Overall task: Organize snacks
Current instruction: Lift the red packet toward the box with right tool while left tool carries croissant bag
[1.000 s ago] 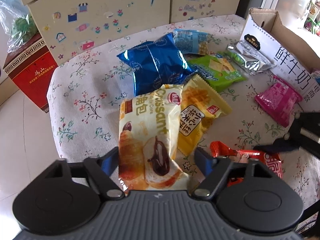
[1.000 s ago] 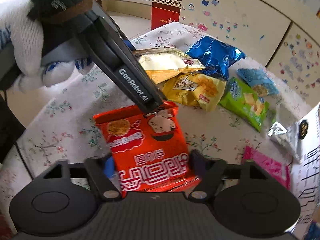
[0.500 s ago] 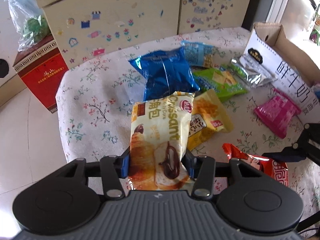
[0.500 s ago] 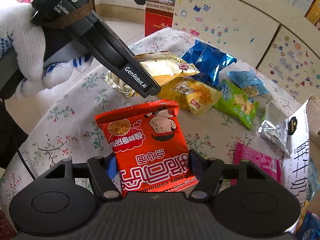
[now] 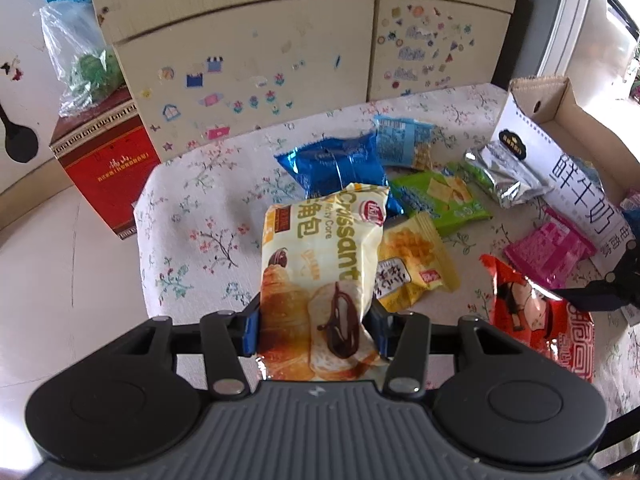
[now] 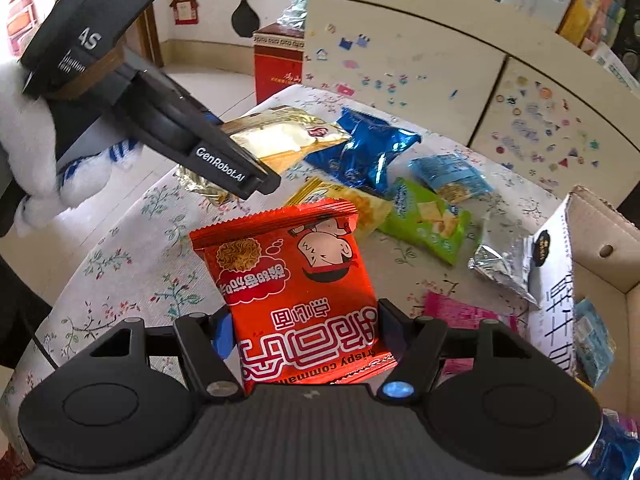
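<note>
A: Where does the left wrist view look from?

B: From just behind the left gripper (image 5: 314, 330), forward and downward along its fingers, close above the near edge of the round table with the floral cloth (image 5: 208, 216). It faces the cream cabinet with stickers (image 5: 256, 52).

A: And the right wrist view?

B: It sits likewise behind the right gripper (image 6: 304, 340), angled across the same table (image 6: 132, 256) toward the same cabinet (image 6: 404, 64), with the left gripper (image 6: 240, 172) entering from its left.

A: What do both views share?

B: The shiny blue foil snack packet (image 5: 336, 168) (image 6: 368, 156), the green cracker packet (image 5: 440, 196) (image 6: 428, 220), and the open cardboard box printed with Chinese characters (image 5: 560, 160) (image 6: 560, 280) at the right.
</note>
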Motion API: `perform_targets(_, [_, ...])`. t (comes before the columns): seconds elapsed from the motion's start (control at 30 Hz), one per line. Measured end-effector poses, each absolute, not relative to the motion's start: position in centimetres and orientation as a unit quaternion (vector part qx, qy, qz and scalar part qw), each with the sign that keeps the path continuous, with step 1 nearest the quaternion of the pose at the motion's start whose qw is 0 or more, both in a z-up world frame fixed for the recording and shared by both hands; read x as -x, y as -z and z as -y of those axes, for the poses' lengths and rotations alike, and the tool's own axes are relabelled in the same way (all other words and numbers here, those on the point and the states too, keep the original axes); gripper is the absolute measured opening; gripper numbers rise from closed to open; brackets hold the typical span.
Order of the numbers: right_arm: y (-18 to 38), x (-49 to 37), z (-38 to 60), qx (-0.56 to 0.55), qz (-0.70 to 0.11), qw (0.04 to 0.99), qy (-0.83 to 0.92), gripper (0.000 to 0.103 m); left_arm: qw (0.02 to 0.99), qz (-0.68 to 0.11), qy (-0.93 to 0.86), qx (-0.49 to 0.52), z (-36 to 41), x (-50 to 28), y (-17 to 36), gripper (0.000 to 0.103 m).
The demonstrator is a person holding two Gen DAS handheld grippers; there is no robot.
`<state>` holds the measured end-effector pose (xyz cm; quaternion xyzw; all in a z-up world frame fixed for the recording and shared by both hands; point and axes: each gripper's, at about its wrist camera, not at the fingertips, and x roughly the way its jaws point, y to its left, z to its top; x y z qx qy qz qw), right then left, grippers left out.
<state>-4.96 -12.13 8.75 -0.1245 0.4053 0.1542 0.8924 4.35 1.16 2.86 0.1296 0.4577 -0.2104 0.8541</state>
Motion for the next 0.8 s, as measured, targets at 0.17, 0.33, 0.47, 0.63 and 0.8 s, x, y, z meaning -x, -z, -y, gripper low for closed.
perform_targets(0.17, [-9.3, 4.6, 13.1, 0.108, -0.4, 0.9, -0.132, 0.075, 0.869, -0.43, 0.201, -0.14, -0.8, -4.3, -4.1, 0.048])
perform_targets(0.33, [-10.1, 4.4, 14.0, 0.093, -0.392, 0.908, -0.111, 0.075, 0.878, -0.41, 0.2, -0.143, -0.1, -4.0, -5.2, 0.048])
perform_targets(0.47, [-10.9, 4.4, 14.9, 0.078, -0.383, 0.915, -0.094, 0.075, 0.883, -0.396, 0.207, -0.146, 0.8, -3.8, -6.0, 0.048])
perform_targets(0.63, [-11.9, 4.7, 16.3, 0.066, -0.375, 0.922, -0.074, 0.075, 0.888, -0.374, 0.218, -0.158, 2.6, -3.3, -6.8, 0.049])
perform_targets(0.8, [-12.5, 5.1, 17.5, 0.06, -0.367, 0.927, -0.052, 0.075, 0.891, -0.359, 0.228, -0.157, 4.3, -3.0, -7.6, 0.049])
